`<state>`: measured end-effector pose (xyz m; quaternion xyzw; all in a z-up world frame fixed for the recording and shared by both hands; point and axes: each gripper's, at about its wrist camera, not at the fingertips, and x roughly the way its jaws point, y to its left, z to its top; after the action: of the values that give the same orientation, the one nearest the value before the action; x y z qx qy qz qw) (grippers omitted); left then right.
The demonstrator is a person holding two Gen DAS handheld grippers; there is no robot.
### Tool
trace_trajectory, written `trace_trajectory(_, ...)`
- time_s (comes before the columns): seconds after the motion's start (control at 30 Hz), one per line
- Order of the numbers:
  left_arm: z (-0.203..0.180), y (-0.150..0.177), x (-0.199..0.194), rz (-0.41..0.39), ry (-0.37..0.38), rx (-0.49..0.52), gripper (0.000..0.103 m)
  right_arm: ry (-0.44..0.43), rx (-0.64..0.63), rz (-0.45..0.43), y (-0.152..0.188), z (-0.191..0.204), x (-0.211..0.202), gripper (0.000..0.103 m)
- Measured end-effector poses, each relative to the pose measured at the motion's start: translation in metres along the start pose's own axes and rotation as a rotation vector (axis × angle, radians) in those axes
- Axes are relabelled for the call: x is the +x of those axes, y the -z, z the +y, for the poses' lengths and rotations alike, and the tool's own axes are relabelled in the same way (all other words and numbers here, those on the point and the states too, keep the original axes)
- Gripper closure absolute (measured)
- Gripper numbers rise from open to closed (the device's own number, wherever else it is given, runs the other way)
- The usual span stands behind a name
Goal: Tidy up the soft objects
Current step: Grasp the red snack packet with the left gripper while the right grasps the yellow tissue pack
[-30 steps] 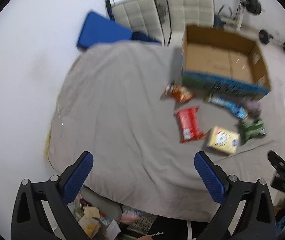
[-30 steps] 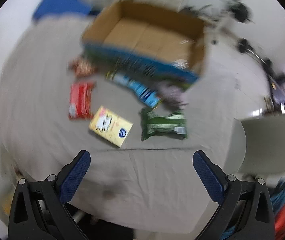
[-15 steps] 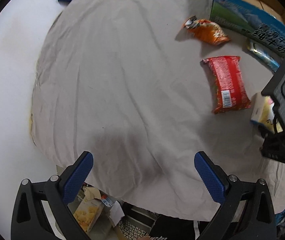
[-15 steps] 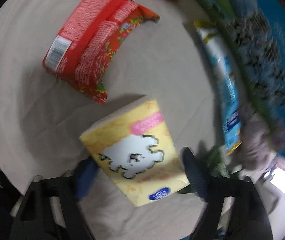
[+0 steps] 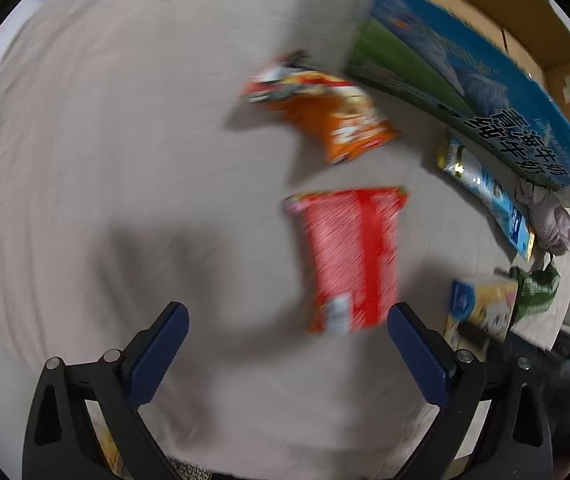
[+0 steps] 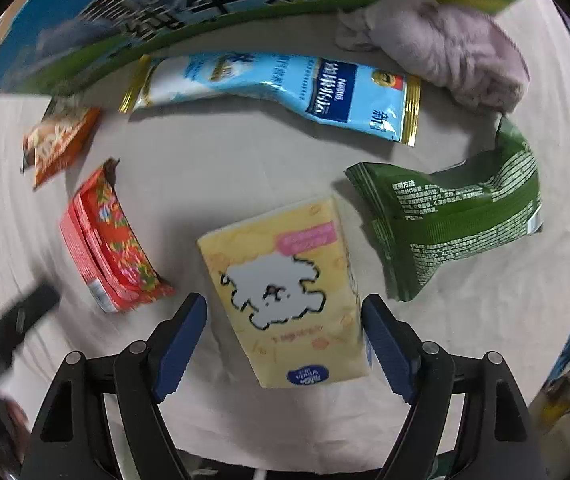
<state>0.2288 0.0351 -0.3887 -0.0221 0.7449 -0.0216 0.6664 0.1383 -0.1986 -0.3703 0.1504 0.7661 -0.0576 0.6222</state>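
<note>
A yellow tissue pack [image 6: 281, 292] with a white dog picture lies on the grey cloth [image 5: 105, 120]. My right gripper [image 6: 283, 304] points down over it. The pack sits between the jaws, which are opening: the right pad is at its edge and a gap shows on the left. My left gripper [image 5: 288, 312] hangs open over bare cloth, its right finger [image 5: 413, 344] beside the lower end of a red snack pack [image 5: 353, 256]. An orange packet [image 5: 337, 116], a light blue pouch [image 6: 285, 88], a green bag [image 6: 453, 216] and a lilac cloth [image 6: 445, 44] lie around.
An open cardboard box [image 5: 465, 60] with blue and green printed sides stands just behind the packs. The cloth's edge runs close below both grippers. A dark blurred part of the other gripper shows at the left of the right wrist view.
Both grippers have dropped close to the cloth. The right one's jaws have narrowed and come down around the yellow pack. The left one has moved over beside the red pack.
</note>
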Motion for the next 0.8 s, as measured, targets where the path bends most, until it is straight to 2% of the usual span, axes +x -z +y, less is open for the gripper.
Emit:
trace_trajectory(0.03,-0.007,-0.005,0.007,0.017,0.013,0.015,0.007,0.015,-0.013,0.003,0.001,0.002,-0.008,0.021)
trace_trajectory(0.1,-0.021,-0.014,0.023,0.053,0.011,0.054,0.028,0.047,-0.023,0.011,0.003,0.005,-0.004,0.022)
trace_trajectory(0.13,-0.025,-0.018,0.029,0.063,0.015,0.069,0.033,0.062,-0.023,0.016,0.005,0.004,0.0,0.025)
trace_trajectory(0.17,-0.029,-0.018,0.031,0.063,0.024,0.085,0.043,0.078,-0.016,0.017,0.007,0.003,0.002,0.032)
trace_trajectory(0.2,-0.034,-0.016,0.031,0.055,0.032,0.105,0.051,0.072,-0.002,0.014,0.009,0.002,0.003,0.032)
trace_trajectory(0.23,-0.035,-0.016,0.029,0.044,0.03,0.123,0.053,0.051,0.024,0.014,0.011,0.002,0.008,0.033)
trace_trajectory(0.37,-0.049,0.012,0.02,0.031,-0.043,0.231,0.056,-0.051,0.075,0.078,0.028,-0.004,0.009,0.032)
trace_trajectory(0.47,-0.039,0.014,0.029,0.046,-0.001,0.198,0.051,-0.022,0.084,0.041,0.03,-0.001,0.016,0.032)
trace_trajectory(0.6,-0.022,0.005,0.039,0.091,0.081,0.114,0.05,0.013,0.086,0.048,0.029,0.008,0.027,0.032)
trace_trajectory(0.67,-0.019,0.003,0.039,0.089,0.102,0.1,0.05,0.031,0.081,0.05,0.032,0.015,0.034,0.032)
trace_trajectory(0.8,-0.014,0.003,0.033,0.068,0.105,0.122,0.058,0.058,0.087,0.048,0.049,0.022,0.038,0.036)
